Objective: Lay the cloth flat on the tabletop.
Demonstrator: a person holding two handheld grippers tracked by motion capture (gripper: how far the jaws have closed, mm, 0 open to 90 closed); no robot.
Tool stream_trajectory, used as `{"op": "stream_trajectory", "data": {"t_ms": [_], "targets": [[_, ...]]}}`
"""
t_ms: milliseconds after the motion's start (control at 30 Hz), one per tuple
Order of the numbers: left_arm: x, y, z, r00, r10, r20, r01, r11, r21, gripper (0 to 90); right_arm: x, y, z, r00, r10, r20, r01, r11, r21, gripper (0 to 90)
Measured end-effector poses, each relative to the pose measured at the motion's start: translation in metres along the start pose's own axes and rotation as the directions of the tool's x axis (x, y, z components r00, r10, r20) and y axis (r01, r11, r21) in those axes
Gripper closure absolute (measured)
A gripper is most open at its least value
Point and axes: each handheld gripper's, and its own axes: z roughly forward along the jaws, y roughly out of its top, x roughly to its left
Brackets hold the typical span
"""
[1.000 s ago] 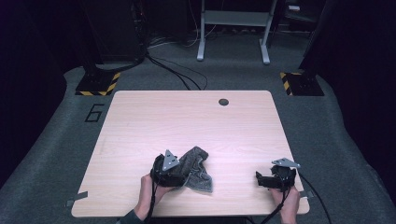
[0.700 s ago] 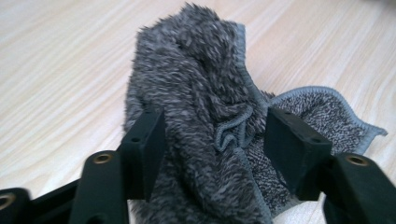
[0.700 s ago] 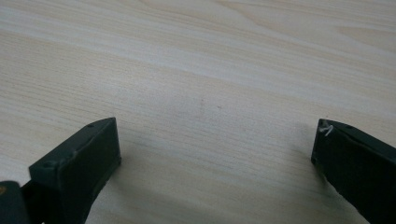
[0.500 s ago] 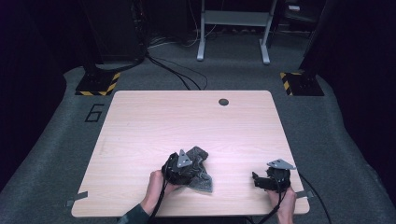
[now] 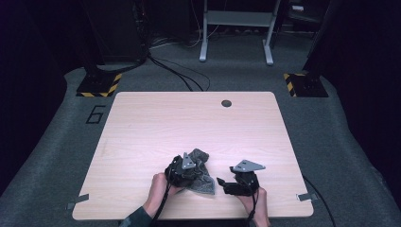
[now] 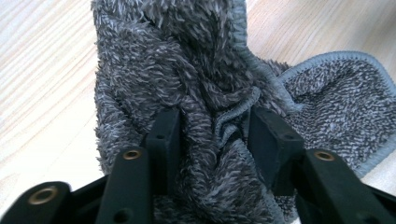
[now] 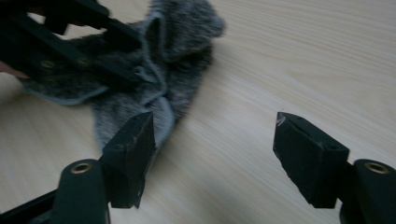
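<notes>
Pale wooden bench (image 5: 156, 127), near its front edge: a crumpled grey fluffy cloth (image 6: 196, 70), bunched between the closing left claw (image 6: 212, 128). Beside it, the right claw (image 7: 212, 140), narrowing, gapes empty.

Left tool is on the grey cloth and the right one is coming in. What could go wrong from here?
1. The left tool has just been closing on a bunched fold of the grey cloth, not a flat edge, so layers may slip or lift unevenly.
2. The right tool, its jaws just narrowing with nothing between them, sits beside the cloth's near corner and could pinch only its fringe.
3. The two tools are close together in the high view and could collide.
</notes>
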Motion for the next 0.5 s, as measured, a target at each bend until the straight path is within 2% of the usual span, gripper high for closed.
{"op": "stream_trajectory", "data": {"t_ms": [67, 100, 167, 200, 233, 267, 333, 467, 500], "targets": [[0.0, -0.001, 0.001, 1.0, -0.002, 0.0, 0.002, 1.0, 0.002, 59.1, 0.01, 0.005, 0.012, 0.9984, -0.045, -0.033, 0.046, 0.998, 0.034, 38.3], [0.001, -0.002, 0.002, 1.0, -0.005, 0.002, 0.005, 1.0, 0.008, 62.7, 0.017, 0.008, 0.024, 0.9973, -0.066, -0.032, 0.068, 0.996, 0.063, 46.6], [0.001, -0.003, 0.002, 1.0, -0.008, -0.001, 0.008, 1.0, 0.001, 64.3, 0.019, 0.009, 0.03, 0.9963, -0.079, -0.034, 0.082, 0.993, 0.083, 48.9], [0.003, -0.004, 0.002, 0.9999, -0.01, 0.007, 0.01, 0.9999, -0.001, 70.1, 0.023, 0.009, 0.043, 0.9951, -0.092, -0.037, 0.096, 0.987, 0.128, 56.6], [0.003, -0.004, 0.002, 0.9999, -0.01, 0.007, 0.01, 0.9999, -0.001, 72.0, 0.024, 0.008, 0.046, 0.9943, -0.099, -0.039, 0.104, 0.986, 0.132, 60.2], [0.003, -0.005, 0.002, 0.9999, -0.01, 0.007, 0.01, 0.9999, -0.004, 72.0, 0.024, 0.008, 0.046, 0.9943, -0.099, -0.039, 0.104, 0.986, 0.132, 60.2], [0.005, -0.007, 0.0, 0.9999, -0.016, 0.004, 0.016, 0.9997, -0.02, 77.2, 0.027, 0.005, 0.054, 0.9944, -0.105, -0.013, 0.106, 0.982, 0.156, 72.6], [0.007, -0.009, -0.003, 0.9997, -0.024, 0.003, 0.024, 0.999, -0.038, 79.0, 0.027, 0.002, 0.054, 0.9952, -0.098, -0.007, 0.098, 0.982, 0.162, 78.4], [0.009, -0.01, -0.007, 0.9995, -0.031, 0.002, 0.031, 0.9979, -0.056, 79.2, 0.026, 0.002, 0.053, 0.994, -0.109, 0.005, 0.107, 0.983, 0.152, 80.6]]}}
